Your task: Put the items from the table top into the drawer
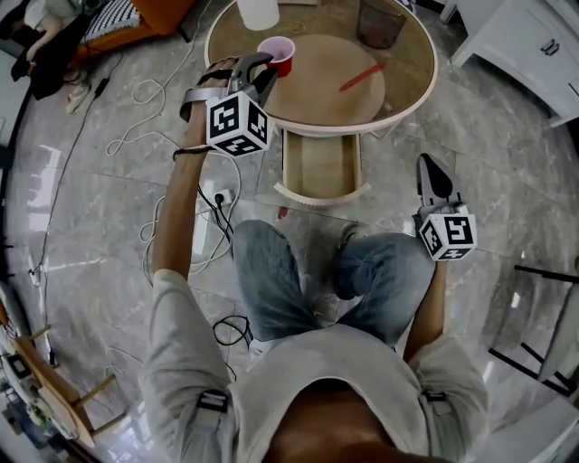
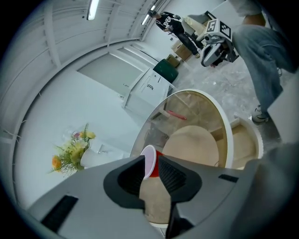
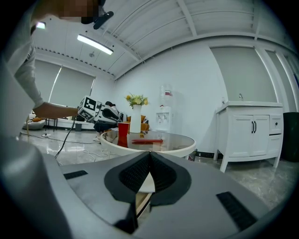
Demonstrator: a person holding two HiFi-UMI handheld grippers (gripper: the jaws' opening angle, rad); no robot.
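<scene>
A red cup [image 1: 277,52] stands at the left of the round glass table [image 1: 409,98]. My left gripper [image 1: 258,69] is right at the cup, jaws open. In the left gripper view the cup's rim [image 2: 149,161] shows in the gap at the tips of my left gripper [image 2: 150,171], and I see no pad pressing on it. A red stick [image 1: 361,76] lies on the table's right half. Under the table's near edge the wooden drawer [image 1: 321,168] is pulled out. My right gripper [image 1: 428,165] hangs shut and empty, off to the right of the drawer.
A white vase [image 1: 259,11] and a dark glass container [image 1: 380,23] stand at the table's far side. A white cabinet [image 1: 525,43] is at the back right. Cables [image 1: 154,98] trail over the floor on the left. The person's knees [image 1: 271,253] are just before the drawer.
</scene>
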